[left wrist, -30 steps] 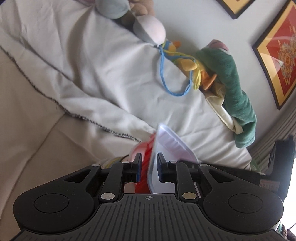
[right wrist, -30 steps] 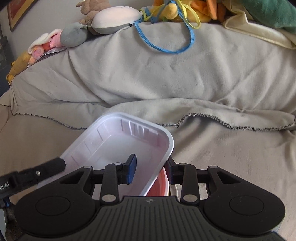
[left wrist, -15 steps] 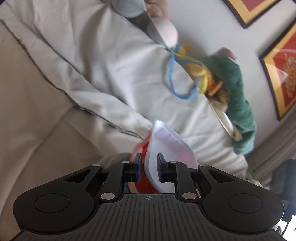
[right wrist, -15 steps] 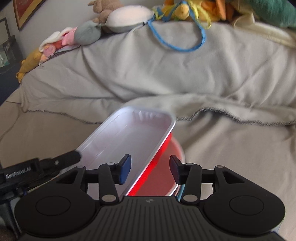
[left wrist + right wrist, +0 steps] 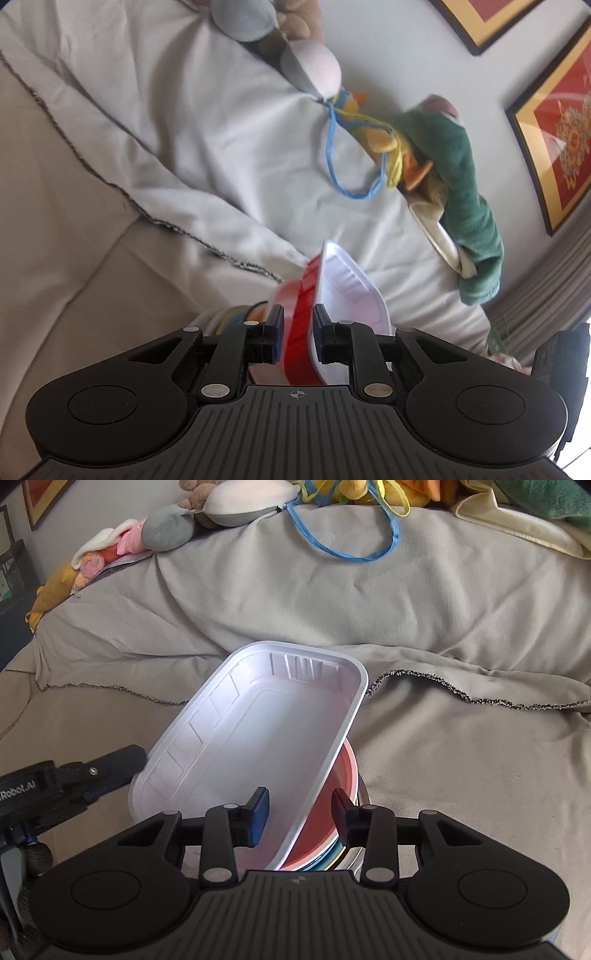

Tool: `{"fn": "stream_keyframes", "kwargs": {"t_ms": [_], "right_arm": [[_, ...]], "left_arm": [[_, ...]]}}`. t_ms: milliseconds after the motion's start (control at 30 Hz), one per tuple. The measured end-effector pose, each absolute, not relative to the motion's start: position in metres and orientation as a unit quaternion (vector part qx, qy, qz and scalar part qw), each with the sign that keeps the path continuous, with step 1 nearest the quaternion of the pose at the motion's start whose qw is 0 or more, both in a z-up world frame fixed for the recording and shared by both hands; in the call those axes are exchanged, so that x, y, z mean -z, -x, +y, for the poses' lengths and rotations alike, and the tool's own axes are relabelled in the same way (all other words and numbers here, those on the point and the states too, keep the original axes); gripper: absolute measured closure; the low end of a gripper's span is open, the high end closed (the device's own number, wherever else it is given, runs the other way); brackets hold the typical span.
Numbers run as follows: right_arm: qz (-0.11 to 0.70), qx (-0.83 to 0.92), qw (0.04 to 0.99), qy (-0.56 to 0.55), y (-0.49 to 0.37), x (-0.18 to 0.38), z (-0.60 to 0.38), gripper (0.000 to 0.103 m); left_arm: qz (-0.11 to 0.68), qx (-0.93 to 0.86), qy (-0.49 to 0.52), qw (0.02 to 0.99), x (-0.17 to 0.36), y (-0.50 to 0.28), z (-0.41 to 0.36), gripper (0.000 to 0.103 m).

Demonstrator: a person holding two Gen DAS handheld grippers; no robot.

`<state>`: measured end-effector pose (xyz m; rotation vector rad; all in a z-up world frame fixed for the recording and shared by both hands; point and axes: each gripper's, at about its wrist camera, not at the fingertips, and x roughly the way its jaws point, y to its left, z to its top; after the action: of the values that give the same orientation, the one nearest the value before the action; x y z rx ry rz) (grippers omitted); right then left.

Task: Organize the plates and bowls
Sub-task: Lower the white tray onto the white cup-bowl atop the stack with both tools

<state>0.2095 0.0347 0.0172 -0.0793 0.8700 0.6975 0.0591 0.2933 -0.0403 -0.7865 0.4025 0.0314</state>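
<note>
right wrist view: ribbed white rectangular tray [image 5: 258, 734] tilted over red bowl [image 5: 325, 812].

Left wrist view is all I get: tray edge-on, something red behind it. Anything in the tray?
Observer: No. From the right wrist, the tray is empty, its ribbed walls bare.
Operator: Where's the right tool?
Observer: The right tool straddles the tray's near long rim, one finger inside and one outside over the red bowl. Its jaws are closing, pads not yet on the rim.
Operator: Is the tray seated flat?
Observer: No. It lies tilted across the red bowl, which tops a stack of bowls.
</note>
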Motion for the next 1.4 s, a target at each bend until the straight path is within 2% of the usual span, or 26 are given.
{"fn": "stream_keyframes", "kwargs": {"t_ms": [767,867,1400], "right_arm": [[0.402,-0.351,0.845,0.027,-0.196,-0.032,0.024,0.066],[0.405,-0.35,0.844,0.035,-0.196,-0.029,0.026,0.066],[0.398,-0.348,0.847,0.054,-0.192,-0.022,0.036,0.066]], "left_arm": [[0.232,0.038,0.358,0.904,0.039,-0.053,0.278,0.084],[0.242,0.033,0.358,0.901,0.042,-0.056,0.277,0.081],[0.255,0.026,0.346,0.902,0.04,-0.053,0.273,0.082]]}}
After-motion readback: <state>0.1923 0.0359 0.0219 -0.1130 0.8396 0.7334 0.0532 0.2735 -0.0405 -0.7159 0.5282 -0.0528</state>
